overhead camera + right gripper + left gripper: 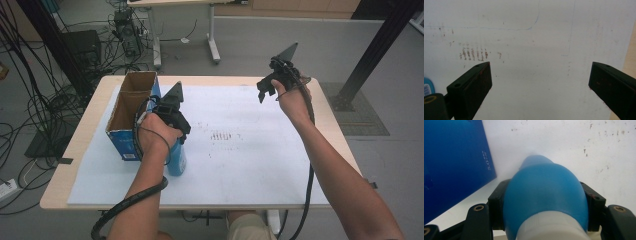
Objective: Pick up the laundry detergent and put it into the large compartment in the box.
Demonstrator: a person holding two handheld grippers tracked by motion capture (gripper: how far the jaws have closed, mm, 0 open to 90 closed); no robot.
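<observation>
Because the cardboard box (pixel 131 114) at the table's left stands open-topped and just beside the blue bottle (pixel 176 159), a careless swing of the left hand could knock the bottle against its blue wall; the box's two compartments look empty from the high view, though their floors are partly in shadow. Next to it, the left gripper (pixel 171 112) has its jaws clamped on the bottle's rounded shoulder just below the white cap (pixel 552 226), and the smooth curved plastic may slide or twist between the pads if the squeeze eases. Whether the bottle rests on the white sheet (pixel 240 160) or hangs just above it I cannot tell, nor what it holds, since it is opaque. Far to the right, well apart, the right gripper (pixel 267 90) hovers above the sheet with jaws spread wide, holding nothing.
</observation>
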